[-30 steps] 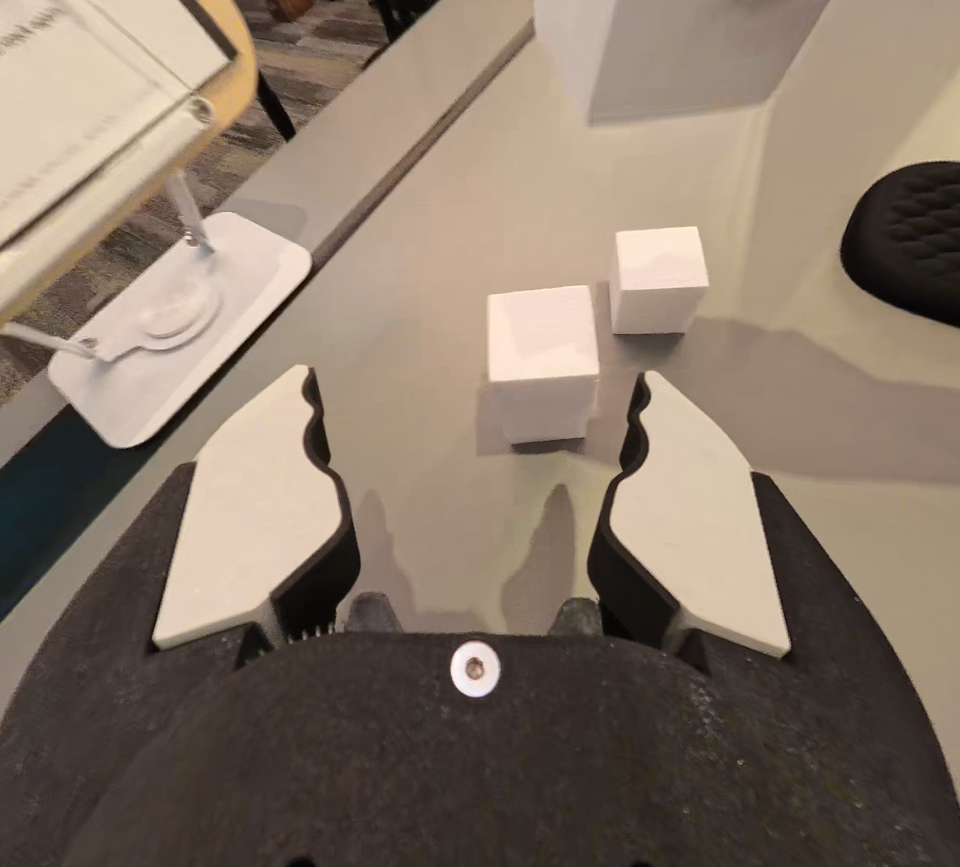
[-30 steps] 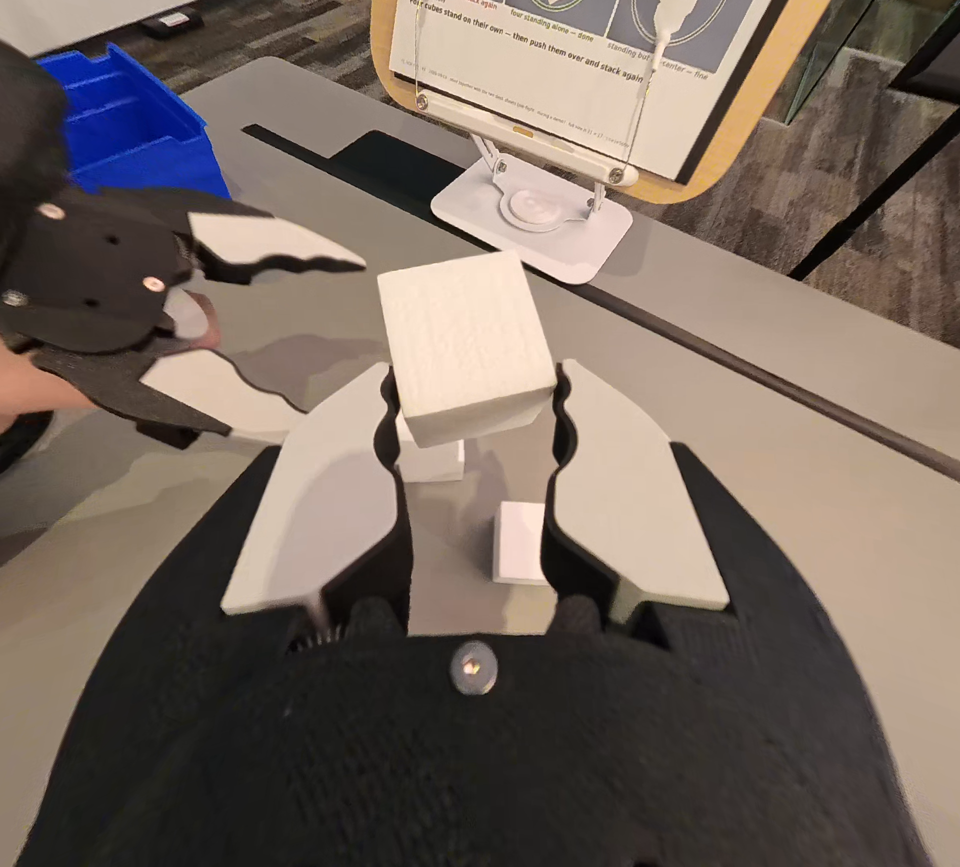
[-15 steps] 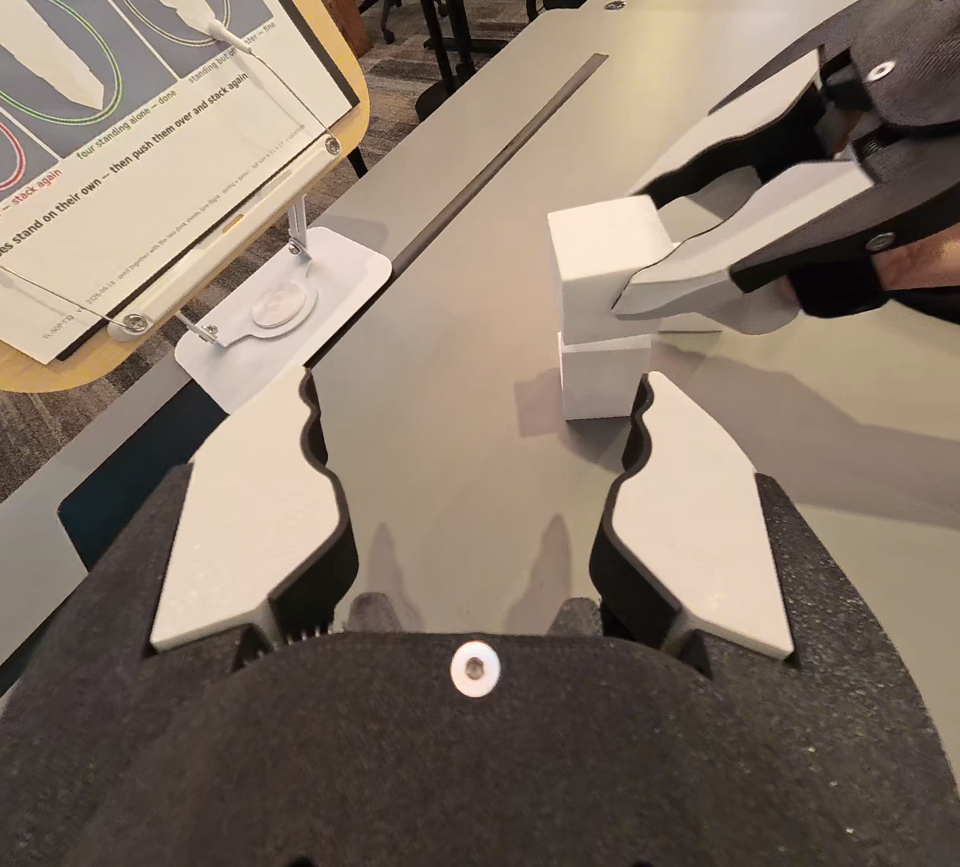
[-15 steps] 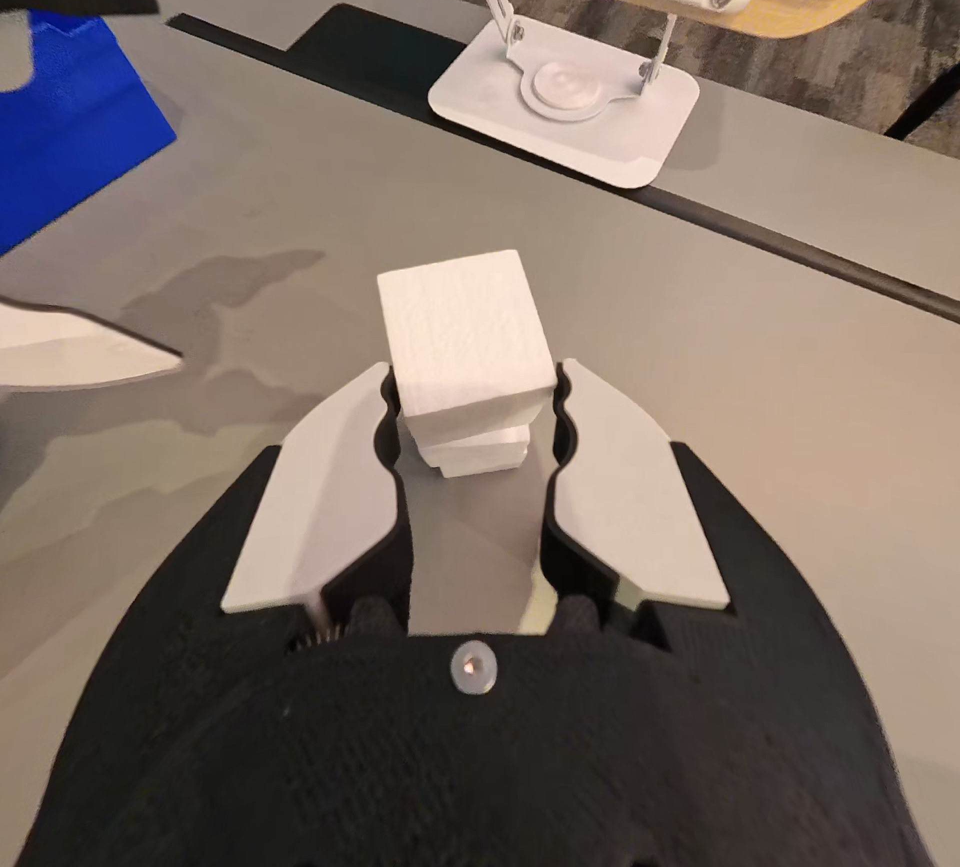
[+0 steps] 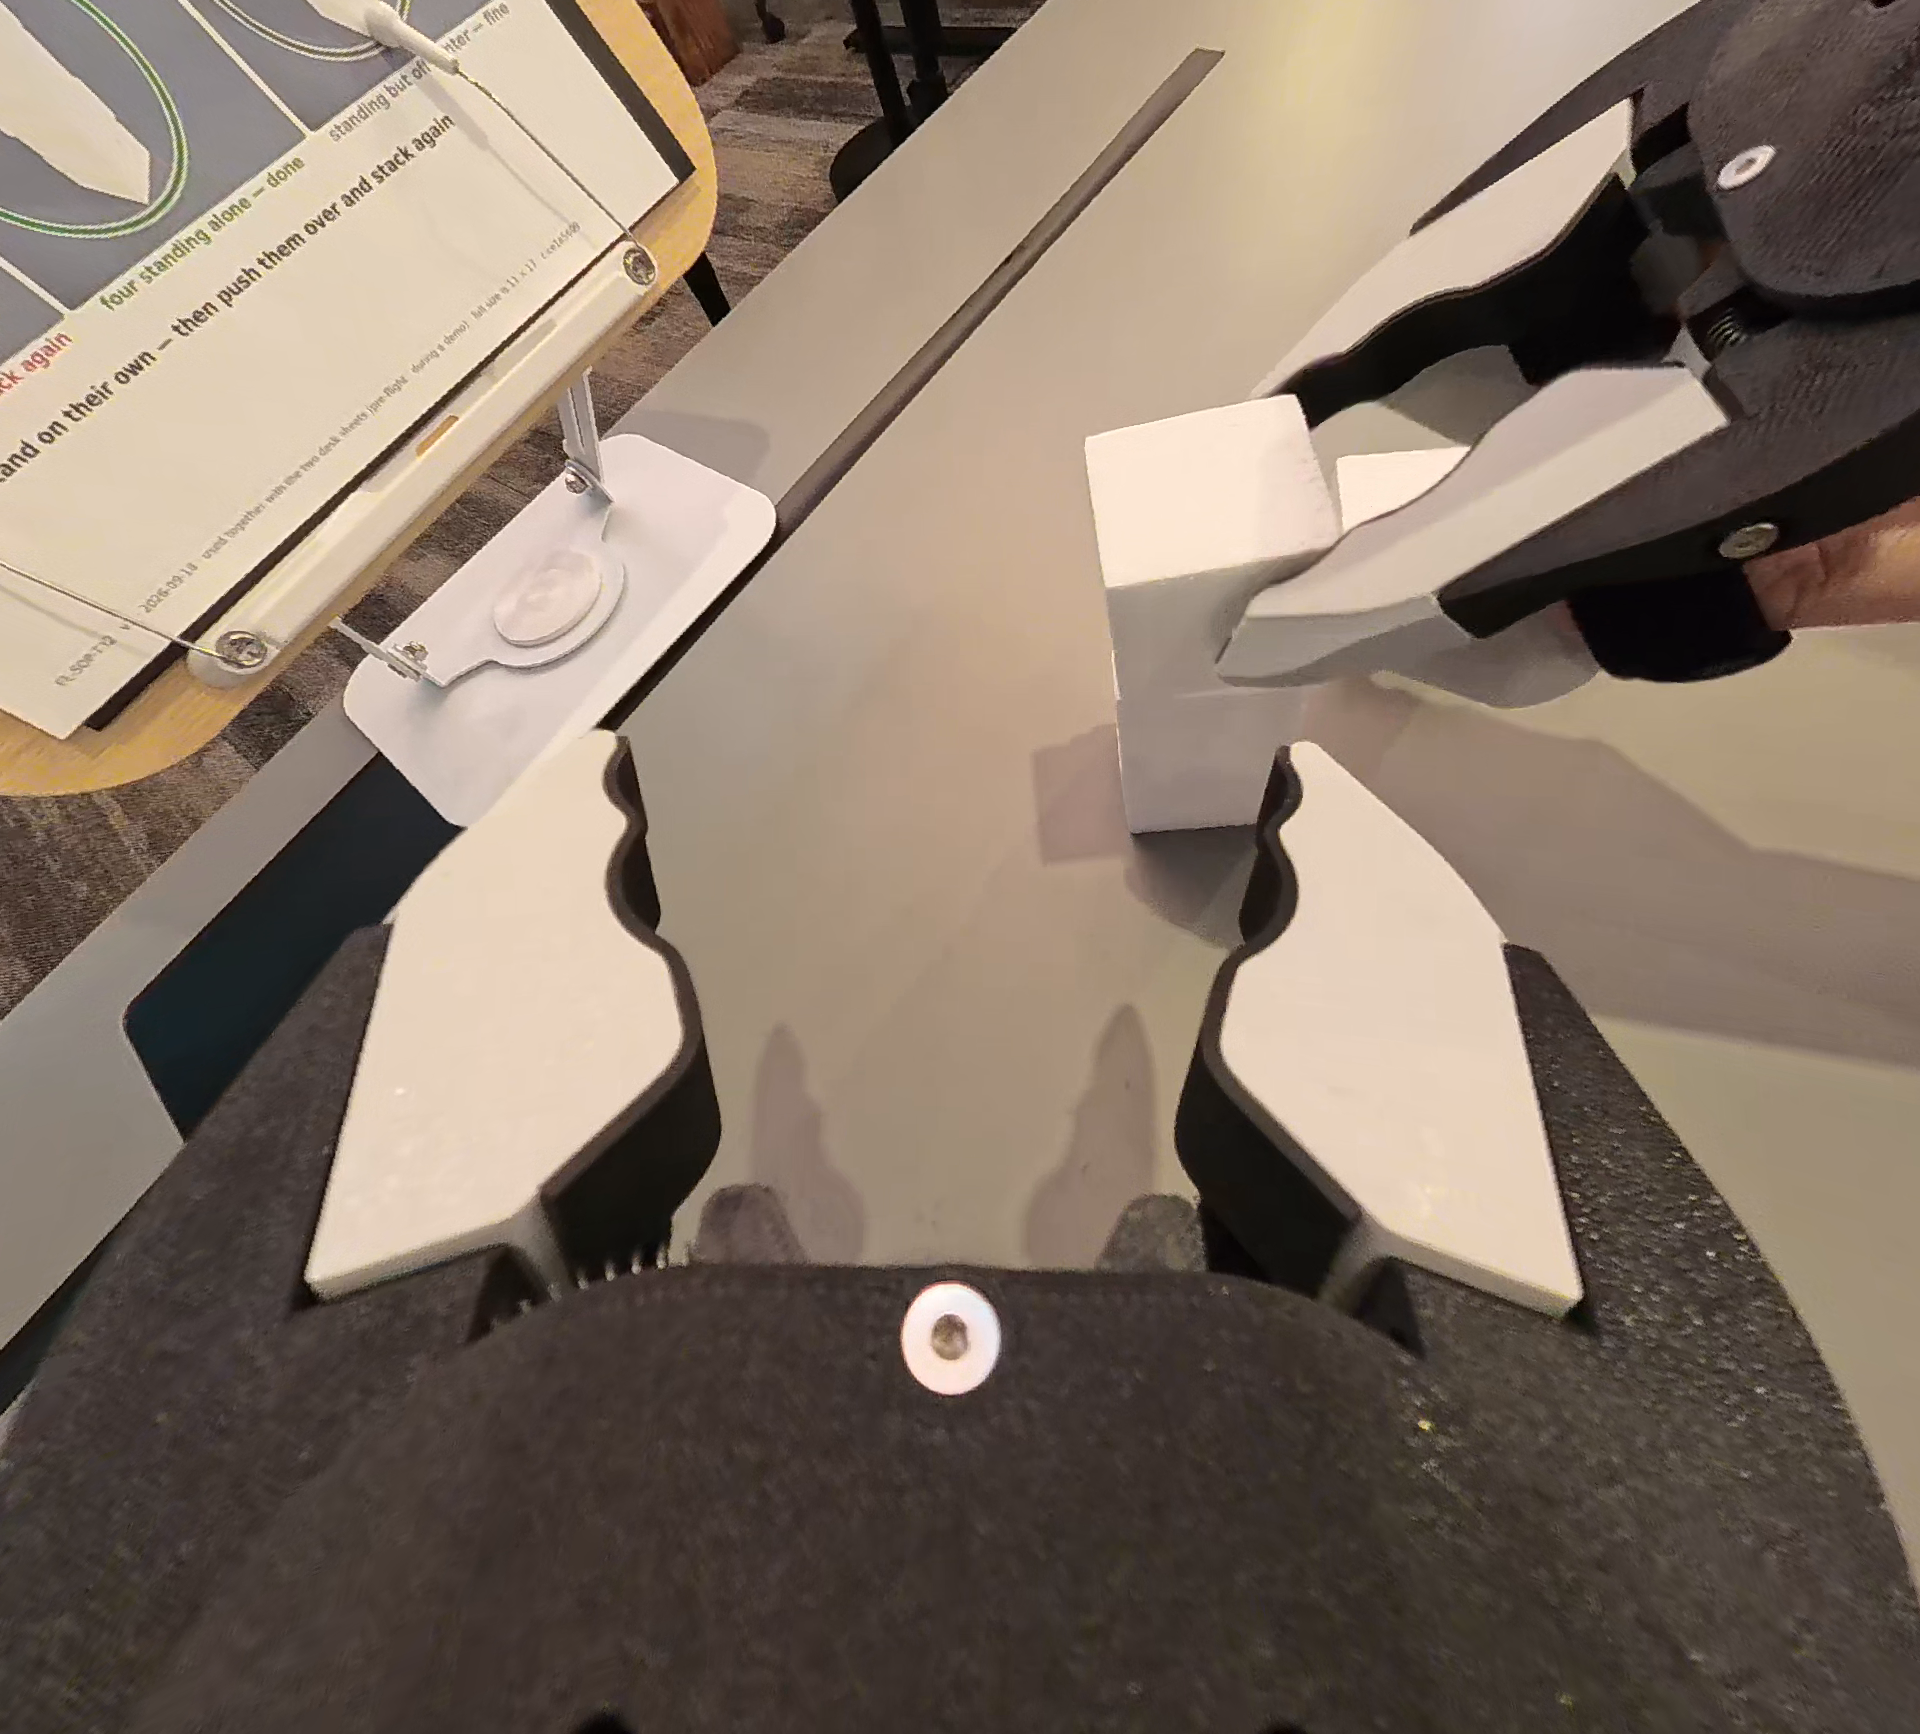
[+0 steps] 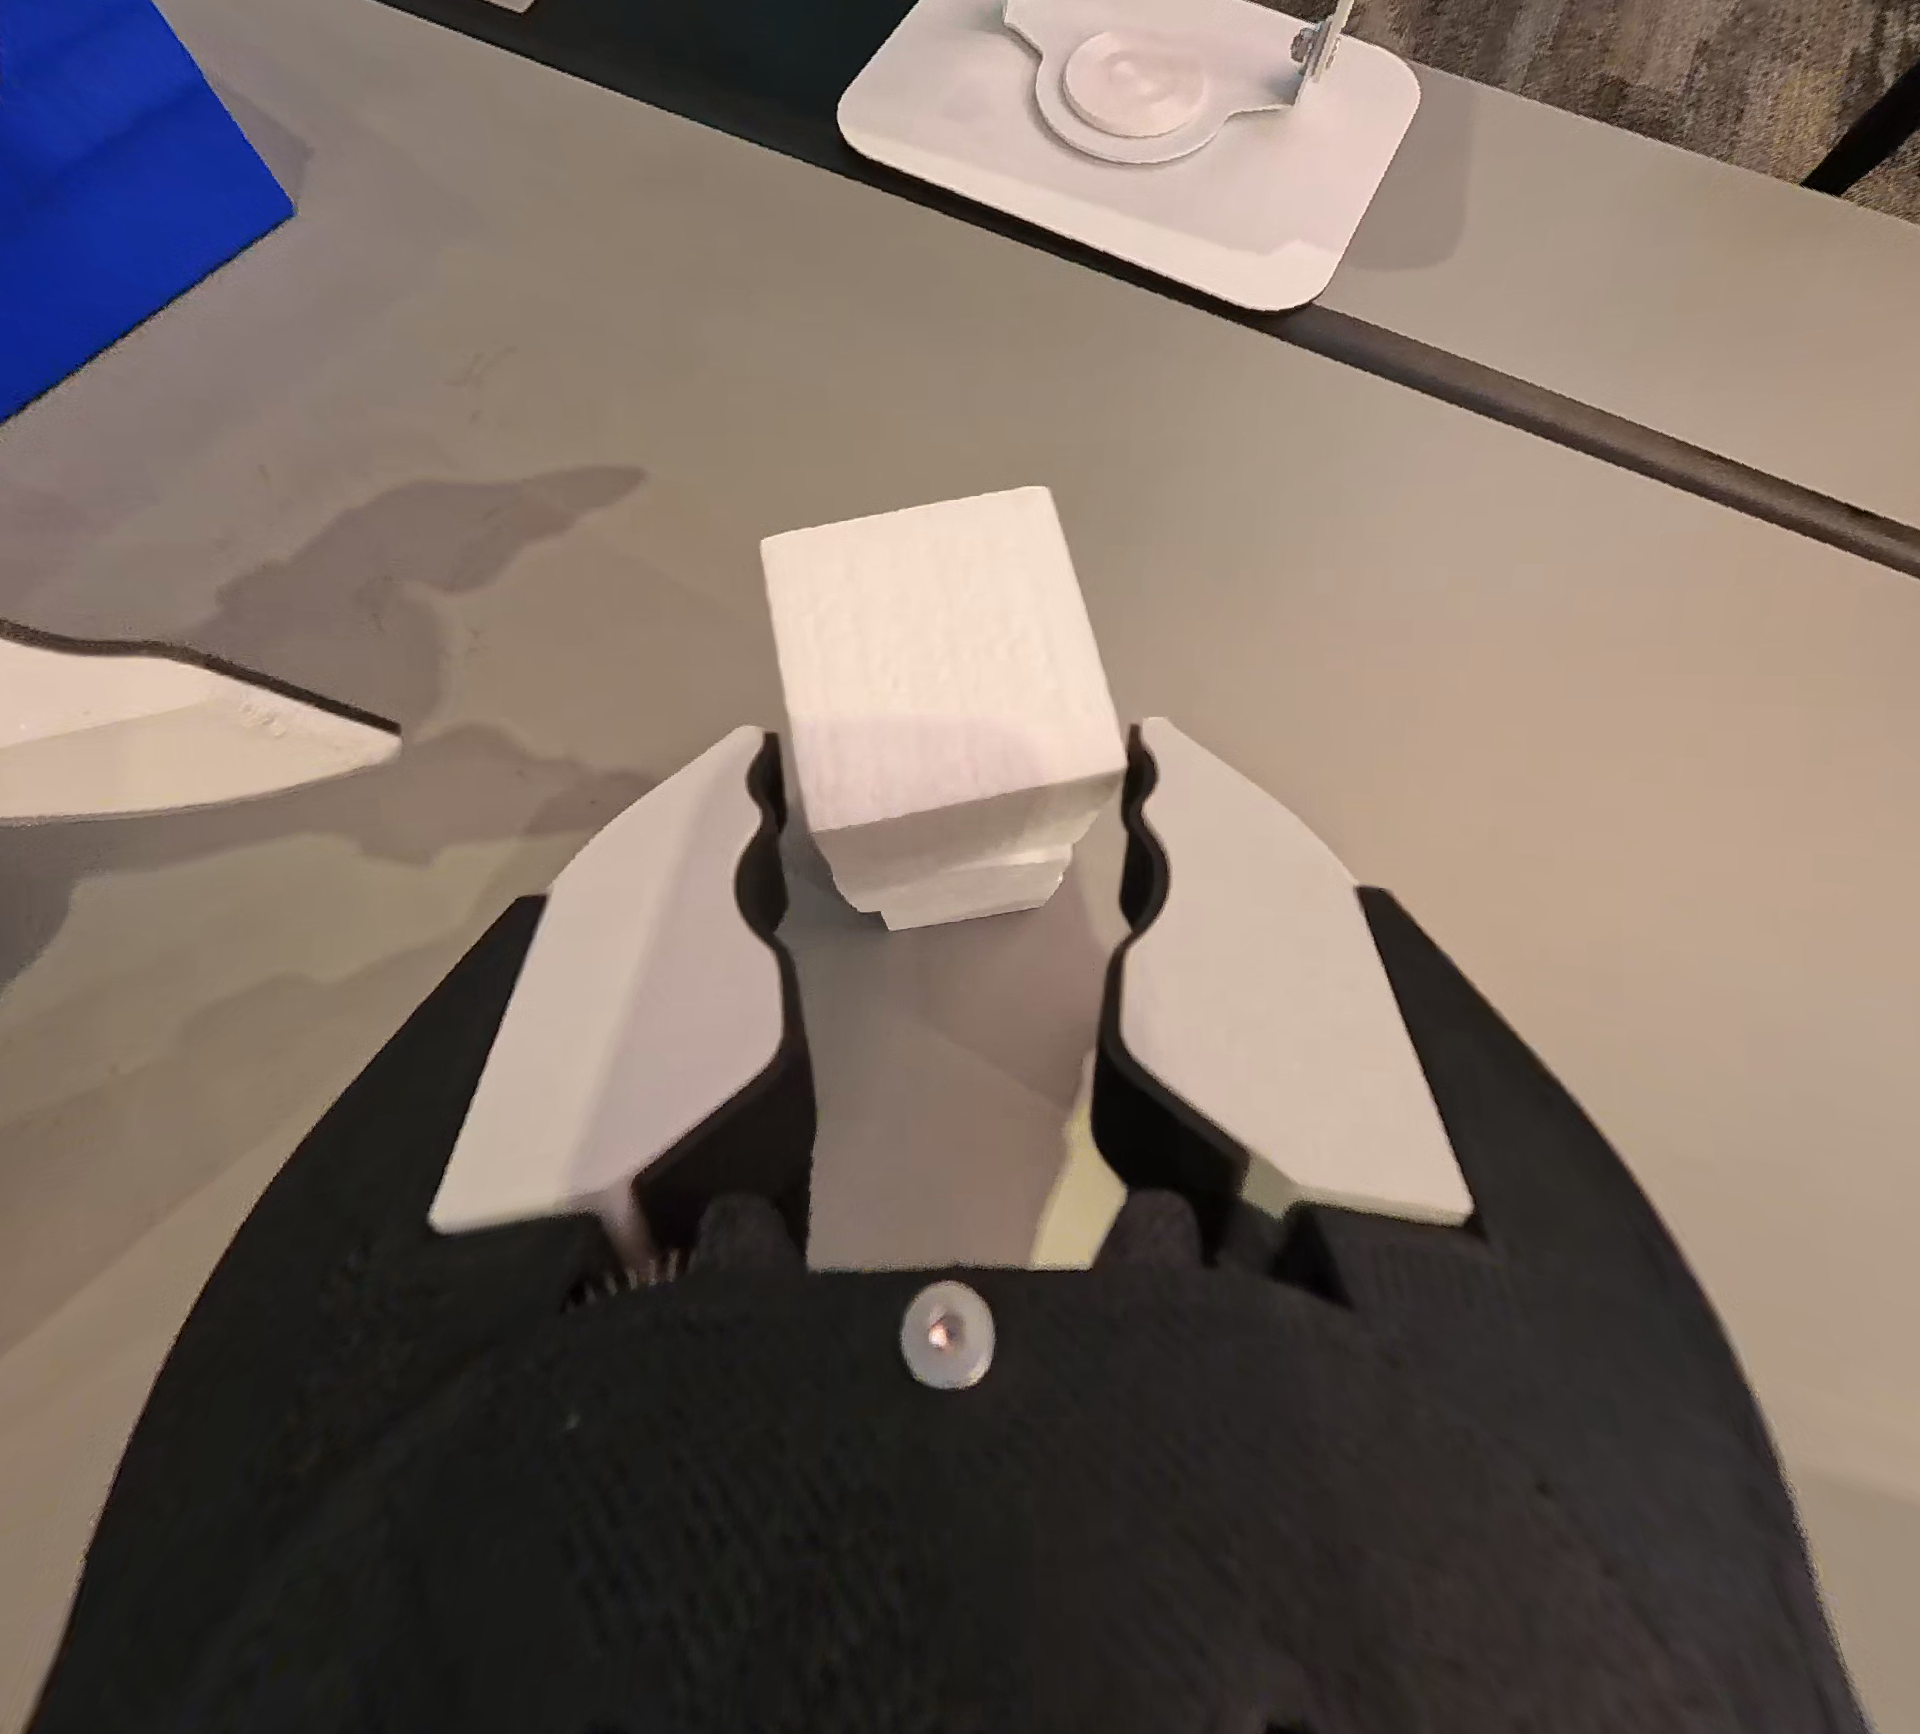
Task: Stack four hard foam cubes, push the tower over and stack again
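Two white foam cubes are stacked on the grey table [image 5: 883, 853]. The top cube [image 5: 1195, 500] sits slightly askew on the bottom cube [image 5: 1184, 749]. My right gripper [image 6: 951, 744] is shut on the top cube [image 6: 935, 666], with a finger on each side; the bottom cube [image 6: 956, 895] peeks out beneath. In the left wrist view the right gripper [image 5: 1288, 521] reaches in from the right. A third cube [image 5: 1392, 479] lies behind its fingers. My left gripper [image 5: 956, 770] is open and empty, just left of the stack and near the bottom cube.
An instruction board on a white stand base [image 5: 561, 604] is at the table's far edge, also in the right wrist view [image 6: 1132, 105]. A blue bin [image 6: 104, 230] stands at the left. A dark slot [image 5: 987, 282] runs along the table. A left gripper fingertip [image 6: 156, 728] shows at the left edge.
My right gripper carried the cube down onto a cube on the table, making a stack of two. My left gripper swung left and back, staying open.
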A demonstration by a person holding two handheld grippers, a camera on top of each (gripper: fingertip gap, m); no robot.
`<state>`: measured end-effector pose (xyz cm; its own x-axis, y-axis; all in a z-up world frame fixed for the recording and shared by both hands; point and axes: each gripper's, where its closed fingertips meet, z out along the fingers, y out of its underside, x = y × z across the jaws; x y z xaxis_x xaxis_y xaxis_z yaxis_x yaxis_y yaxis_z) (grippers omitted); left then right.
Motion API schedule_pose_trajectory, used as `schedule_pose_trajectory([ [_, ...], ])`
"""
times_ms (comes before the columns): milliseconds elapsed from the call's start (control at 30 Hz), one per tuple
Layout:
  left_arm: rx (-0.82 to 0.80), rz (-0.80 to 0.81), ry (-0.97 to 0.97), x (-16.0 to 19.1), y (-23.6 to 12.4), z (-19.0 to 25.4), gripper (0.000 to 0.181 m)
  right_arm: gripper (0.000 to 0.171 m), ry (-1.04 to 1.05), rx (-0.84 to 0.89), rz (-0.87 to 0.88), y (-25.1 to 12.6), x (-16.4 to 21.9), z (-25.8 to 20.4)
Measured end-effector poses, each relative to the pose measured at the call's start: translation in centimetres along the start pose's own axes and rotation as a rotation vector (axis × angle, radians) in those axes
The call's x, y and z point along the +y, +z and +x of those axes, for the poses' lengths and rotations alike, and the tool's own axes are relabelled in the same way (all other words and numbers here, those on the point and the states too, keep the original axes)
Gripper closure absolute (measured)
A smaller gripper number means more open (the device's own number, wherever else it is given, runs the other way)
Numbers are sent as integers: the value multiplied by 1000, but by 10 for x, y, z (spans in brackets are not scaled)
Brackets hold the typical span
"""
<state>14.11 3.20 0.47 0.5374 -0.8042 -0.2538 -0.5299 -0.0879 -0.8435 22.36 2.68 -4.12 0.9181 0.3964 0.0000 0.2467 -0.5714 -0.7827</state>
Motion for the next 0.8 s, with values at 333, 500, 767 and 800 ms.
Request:
schedule_pose_trajectory([
  [333,-56,58,-27,-8,-4,-12,70,85,-179,-5,200,-44,11,13],
  [500,-75,80,-35,-13,-8,-15,70,85,-171,100,79,-35,67,75],
  [767,-69,70,-20,-13,-8,-11,70,89,-82,104,-52,-5,117,100],
  [800,-67,73,-20,-13,-8,-11,70,89,-80,101,-64,-3,119,100],
])
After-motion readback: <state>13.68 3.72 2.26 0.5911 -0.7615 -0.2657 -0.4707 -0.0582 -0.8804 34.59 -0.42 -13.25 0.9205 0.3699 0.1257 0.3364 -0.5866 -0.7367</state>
